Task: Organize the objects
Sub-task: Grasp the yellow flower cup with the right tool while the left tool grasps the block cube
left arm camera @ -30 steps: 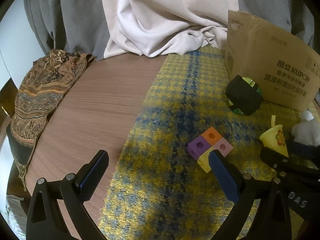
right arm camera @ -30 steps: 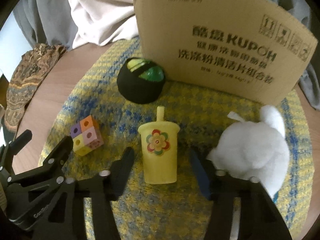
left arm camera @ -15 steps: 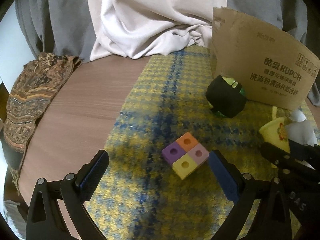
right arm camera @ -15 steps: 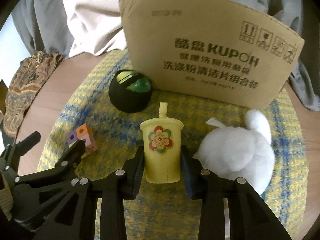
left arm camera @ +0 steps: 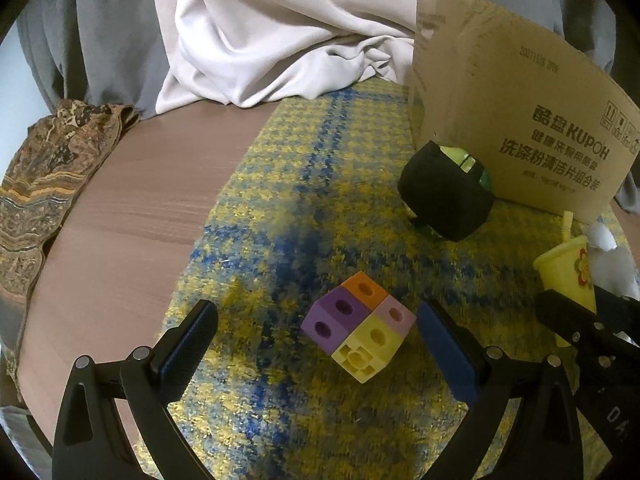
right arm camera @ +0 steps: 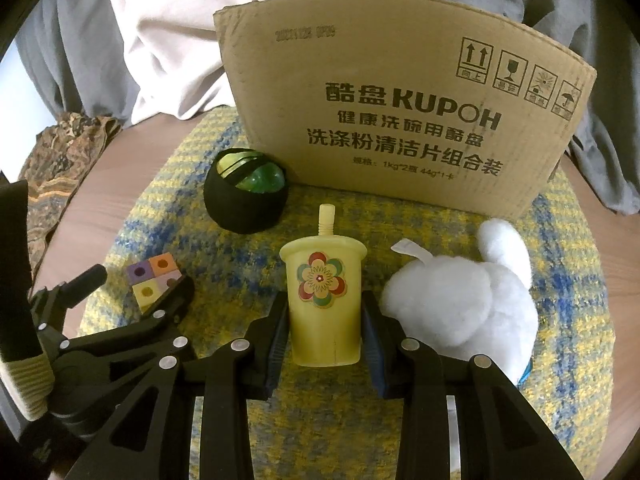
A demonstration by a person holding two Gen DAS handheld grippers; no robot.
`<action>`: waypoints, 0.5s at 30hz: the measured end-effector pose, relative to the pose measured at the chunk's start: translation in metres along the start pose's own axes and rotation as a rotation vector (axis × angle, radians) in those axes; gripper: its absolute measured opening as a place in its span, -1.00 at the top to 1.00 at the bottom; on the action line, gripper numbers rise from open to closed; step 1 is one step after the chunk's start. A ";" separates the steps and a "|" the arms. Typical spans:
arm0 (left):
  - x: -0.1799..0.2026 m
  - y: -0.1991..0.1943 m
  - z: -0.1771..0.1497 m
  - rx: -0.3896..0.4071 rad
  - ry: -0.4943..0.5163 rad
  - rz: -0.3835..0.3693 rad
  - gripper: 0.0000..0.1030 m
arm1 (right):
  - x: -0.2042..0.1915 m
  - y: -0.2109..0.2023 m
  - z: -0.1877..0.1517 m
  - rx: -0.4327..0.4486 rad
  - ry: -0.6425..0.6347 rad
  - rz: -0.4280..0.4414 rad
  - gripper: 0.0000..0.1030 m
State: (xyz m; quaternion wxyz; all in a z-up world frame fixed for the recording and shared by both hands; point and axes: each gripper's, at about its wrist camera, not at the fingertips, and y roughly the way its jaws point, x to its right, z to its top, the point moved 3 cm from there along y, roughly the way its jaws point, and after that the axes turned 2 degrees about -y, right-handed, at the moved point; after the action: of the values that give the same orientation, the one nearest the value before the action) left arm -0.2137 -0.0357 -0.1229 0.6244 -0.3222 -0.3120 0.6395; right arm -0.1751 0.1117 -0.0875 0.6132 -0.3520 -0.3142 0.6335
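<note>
Yellow toy cup (right arm camera: 325, 300) stands pinched between the right gripper (right arm camera: 324, 332) fingers, just left of a white plush (right arm camera: 460, 304) seen whole only there. Left gripper (left arm camera: 316, 336) fingers are spread around the block cube (left arm camera: 358, 330) on the woven mat (left arm camera: 280, 208), bare tabletop (left arm camera: 132, 216) lying left.

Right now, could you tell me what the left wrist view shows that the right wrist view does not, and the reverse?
Only the left wrist view shows the left gripper open around the cube block, jaws apart from it. Only the right wrist view shows the right gripper shut on the yellow cup, and the whole white plush beside it. Both show the cardboard box, black pouch, plaid mat and wooden table.
</note>
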 end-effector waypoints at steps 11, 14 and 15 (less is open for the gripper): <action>0.003 0.003 0.000 -0.014 -0.005 -0.012 -0.84 | 0.005 -0.005 0.002 0.011 0.004 -0.003 0.33; 0.004 0.006 -0.001 -0.023 -0.009 -0.012 -0.59 | 0.006 -0.005 0.003 0.012 0.004 -0.001 0.33; 0.003 0.008 -0.001 -0.031 -0.012 -0.012 -0.52 | 0.006 -0.005 0.003 0.013 0.005 -0.001 0.33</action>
State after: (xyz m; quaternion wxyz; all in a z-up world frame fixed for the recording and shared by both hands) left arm -0.2173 -0.0326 -0.1302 0.6215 -0.3261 -0.3273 0.6326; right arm -0.1745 0.1182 -0.0822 0.6165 -0.3495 -0.3088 0.6344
